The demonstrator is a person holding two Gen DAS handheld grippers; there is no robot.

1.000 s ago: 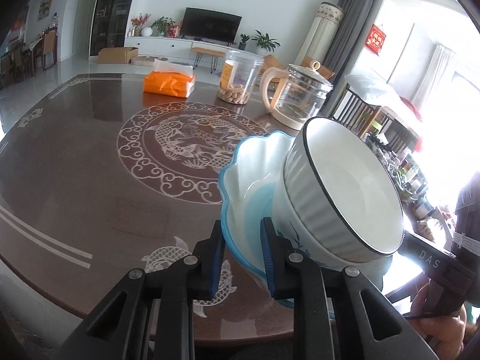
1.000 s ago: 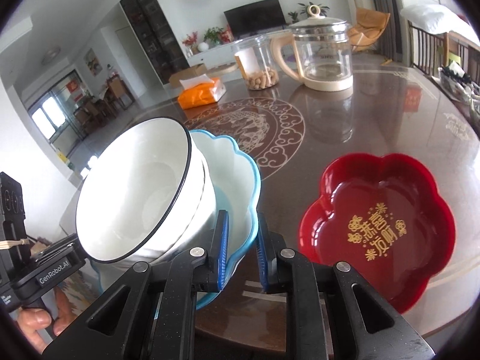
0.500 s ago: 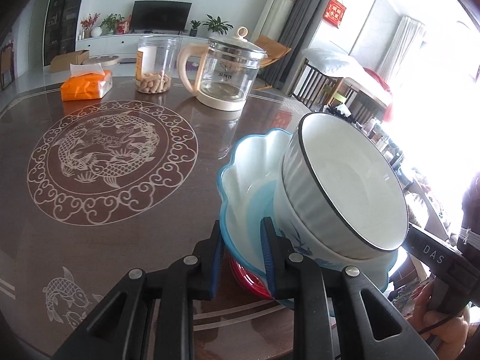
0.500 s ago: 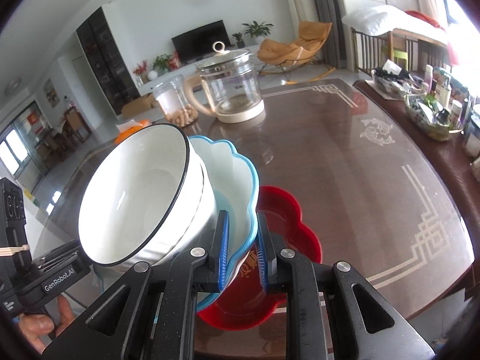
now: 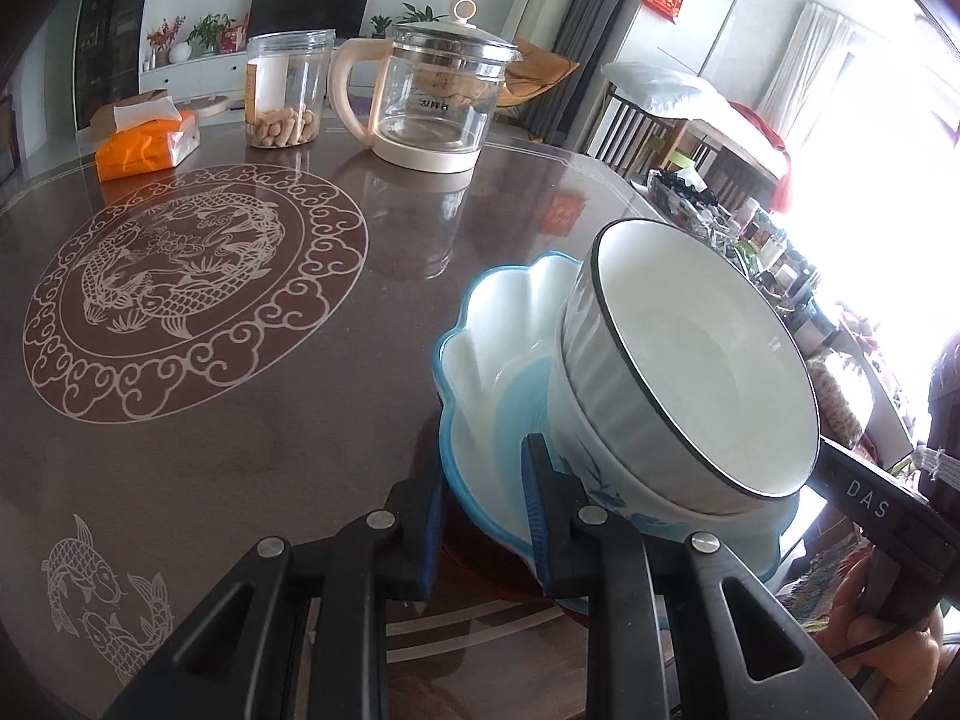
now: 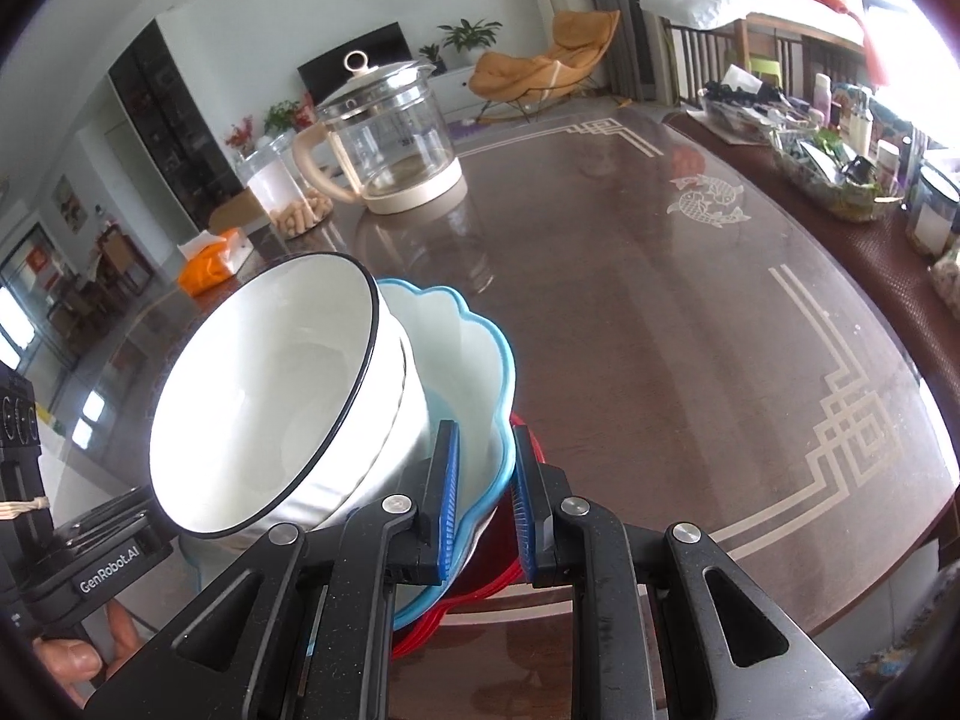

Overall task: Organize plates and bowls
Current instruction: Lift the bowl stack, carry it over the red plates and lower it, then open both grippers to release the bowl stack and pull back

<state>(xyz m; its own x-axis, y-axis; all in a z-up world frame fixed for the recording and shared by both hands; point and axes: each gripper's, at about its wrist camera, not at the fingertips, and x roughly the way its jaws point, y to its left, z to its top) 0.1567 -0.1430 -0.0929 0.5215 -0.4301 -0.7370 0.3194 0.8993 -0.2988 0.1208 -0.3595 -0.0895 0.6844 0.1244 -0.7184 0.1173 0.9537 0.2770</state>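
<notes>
Blue-rimmed and scalloped, the plate carries stacked white bowls; both grippers pinch its rim from opposite sides. The left gripper and the right gripper each clamp narrowly on that rim. The stack sits over the red dish near the table's front edge.
</notes>
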